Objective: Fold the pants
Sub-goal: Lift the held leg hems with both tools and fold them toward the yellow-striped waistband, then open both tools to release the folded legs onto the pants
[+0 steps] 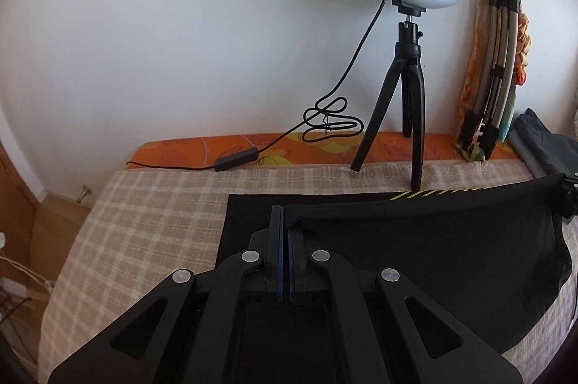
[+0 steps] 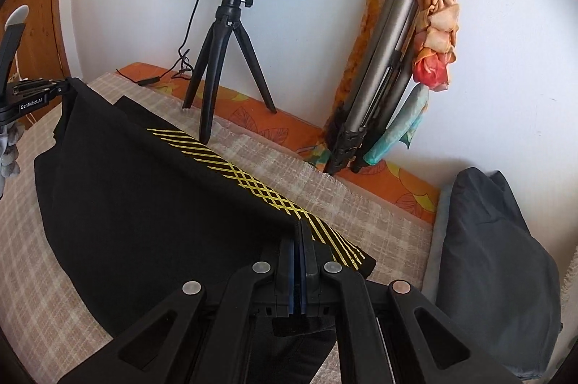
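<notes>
The black pants [image 1: 433, 250] with a yellow criss-cross stripe [image 2: 253, 178] hang stretched between my two grippers above the checked bed cover [image 1: 144, 225]. My left gripper [image 1: 284, 218] is shut on one end of the raised fabric edge. My right gripper [image 2: 300, 232] is shut on the other end, next to the stripe. The right gripper shows at the right edge of the left wrist view [image 1: 569, 194], and the left gripper at the left edge of the right wrist view [image 2: 39, 91]. A lower layer of the pants [image 1: 245, 214] lies flat on the cover.
A ring light on a black tripod [image 1: 408, 87] stands at the back of the bed by the wall, its cable and switch [image 1: 236, 163] trailing left. A folded tripod with a floral cloth [image 2: 390, 59] leans on the wall. A dark grey cushion [image 2: 498, 261] lies at the right.
</notes>
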{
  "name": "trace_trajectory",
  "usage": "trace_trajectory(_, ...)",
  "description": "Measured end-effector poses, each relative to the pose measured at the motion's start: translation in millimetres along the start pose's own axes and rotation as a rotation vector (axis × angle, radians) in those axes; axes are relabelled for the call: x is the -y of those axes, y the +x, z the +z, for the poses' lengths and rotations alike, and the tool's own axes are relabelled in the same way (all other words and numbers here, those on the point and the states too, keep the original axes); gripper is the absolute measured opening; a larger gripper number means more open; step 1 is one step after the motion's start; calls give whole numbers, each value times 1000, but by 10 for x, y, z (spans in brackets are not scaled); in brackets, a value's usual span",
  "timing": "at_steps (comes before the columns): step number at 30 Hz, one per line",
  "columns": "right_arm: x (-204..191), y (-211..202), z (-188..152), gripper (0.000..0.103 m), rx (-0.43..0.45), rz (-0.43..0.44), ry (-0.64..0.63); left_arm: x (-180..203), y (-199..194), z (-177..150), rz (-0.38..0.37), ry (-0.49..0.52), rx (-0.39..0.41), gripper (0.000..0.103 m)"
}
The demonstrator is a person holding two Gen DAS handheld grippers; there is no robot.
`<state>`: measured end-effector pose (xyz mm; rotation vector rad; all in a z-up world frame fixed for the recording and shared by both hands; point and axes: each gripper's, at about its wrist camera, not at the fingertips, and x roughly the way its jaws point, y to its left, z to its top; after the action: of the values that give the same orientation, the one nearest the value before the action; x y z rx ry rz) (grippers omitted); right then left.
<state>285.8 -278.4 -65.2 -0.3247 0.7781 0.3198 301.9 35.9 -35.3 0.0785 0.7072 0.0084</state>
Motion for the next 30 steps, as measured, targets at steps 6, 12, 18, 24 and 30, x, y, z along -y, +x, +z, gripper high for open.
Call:
trace_trajectory(6, 167, 571, 4, 0, -101, 10, 27, 98, 620, 57, -22, 60, -119, 0)
trace_trajectory(12, 152, 861, -23, 0, -154, 5, 0, 177, 805, 5, 1, 152, -147, 1)
trace_trajectory(18, 152, 944, -72, 0, -169, 1, -1, -23, 861, 53, 58, 195, -172, 6)
trace_trajectory(24, 159, 980, -8, 0, -179, 5, -9, -468, 703, 111, 105, 133, -148, 8)
trace_trajectory(30, 161, 971, 89, 0, -186, 13, -19, -795, 603, 72, 138, 65, -128, 8)
